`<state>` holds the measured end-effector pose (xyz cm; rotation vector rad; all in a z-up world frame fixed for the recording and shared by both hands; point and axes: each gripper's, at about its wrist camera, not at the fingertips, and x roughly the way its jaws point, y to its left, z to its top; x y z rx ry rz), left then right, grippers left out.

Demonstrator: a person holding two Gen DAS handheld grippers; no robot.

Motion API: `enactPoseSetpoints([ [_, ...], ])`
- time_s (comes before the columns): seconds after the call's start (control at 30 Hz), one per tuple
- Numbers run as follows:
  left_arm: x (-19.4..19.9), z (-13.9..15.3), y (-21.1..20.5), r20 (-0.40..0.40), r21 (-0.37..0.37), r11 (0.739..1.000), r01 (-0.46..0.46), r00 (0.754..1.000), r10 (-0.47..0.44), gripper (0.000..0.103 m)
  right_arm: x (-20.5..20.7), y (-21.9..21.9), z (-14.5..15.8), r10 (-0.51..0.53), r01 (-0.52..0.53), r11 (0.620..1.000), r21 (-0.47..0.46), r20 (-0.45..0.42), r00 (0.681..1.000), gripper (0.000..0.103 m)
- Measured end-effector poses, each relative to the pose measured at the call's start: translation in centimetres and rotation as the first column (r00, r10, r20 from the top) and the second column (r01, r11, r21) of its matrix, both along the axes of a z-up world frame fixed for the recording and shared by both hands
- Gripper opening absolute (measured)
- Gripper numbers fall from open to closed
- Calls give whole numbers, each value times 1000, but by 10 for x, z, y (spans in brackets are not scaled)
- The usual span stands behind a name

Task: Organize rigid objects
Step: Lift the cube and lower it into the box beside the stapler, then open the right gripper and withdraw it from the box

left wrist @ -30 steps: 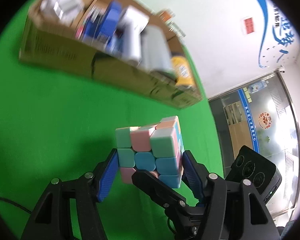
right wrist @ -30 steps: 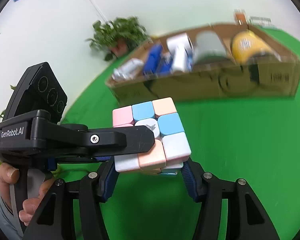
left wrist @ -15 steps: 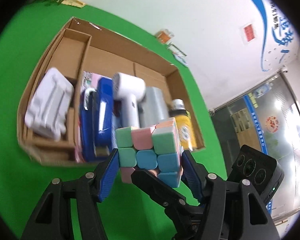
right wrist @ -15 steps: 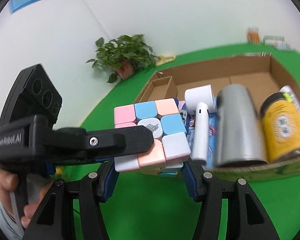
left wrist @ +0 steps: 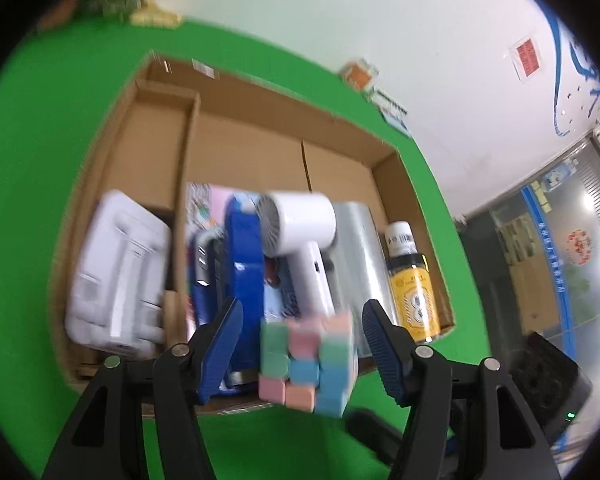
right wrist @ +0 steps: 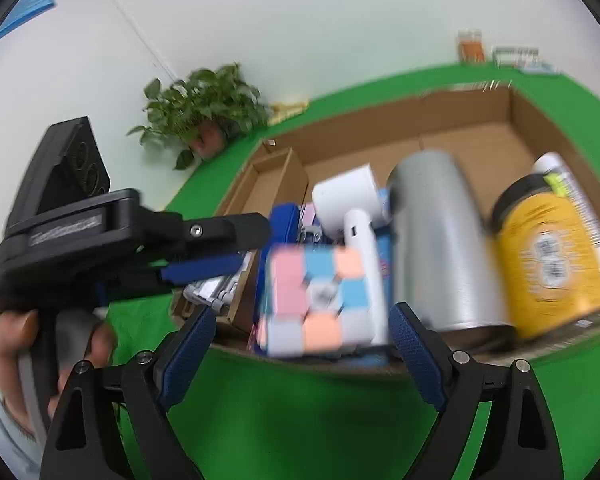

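I have both grippers, left (left wrist: 302, 354) and right (right wrist: 298, 350), spread wide with the cube (left wrist: 308, 360) blurred and loose between them at the box's (left wrist: 256, 120) near wall, so I judge this the drop-in step, and next I'd pull back clear.

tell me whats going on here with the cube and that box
A person holds a gripper in each hand. Both the left gripper and the right gripper are open, and the pastel puzzle cube sits blurred between them, apparently just let go near the front edge of the cardboard box, which already holds a white handheld fan, a silver cylinder and a yellow jar.
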<state>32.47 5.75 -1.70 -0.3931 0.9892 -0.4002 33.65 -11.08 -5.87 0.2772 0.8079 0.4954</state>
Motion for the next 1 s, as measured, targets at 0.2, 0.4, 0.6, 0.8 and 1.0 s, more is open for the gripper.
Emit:
enactPoseSetpoints([
  [0.2,-70,32,-1,298,187,972,-141,951,81,72,-61,-24,7,-44,64,986,-154,131,990,102],
  [0.4,-163,34,-25,543,316,885,-341,830,126,83,-123,-41,0,-80,138,945,-297,202,976,102],
  [0.6,-207,17,-47,556,344,847,-405,815,164,84,-177,-50,8,-79,170,930,-326,274,959,102],
  [0.8,-228,9,-64,541,350,838,-418,821,184,84,-209,-64,12,-96,203,910,-362,291,952,102],
  [1.0,-247,9,-77,534,349,837,-422,824,192,84,-235,-81,15,-129,237,904,-355,302,945,102],
])
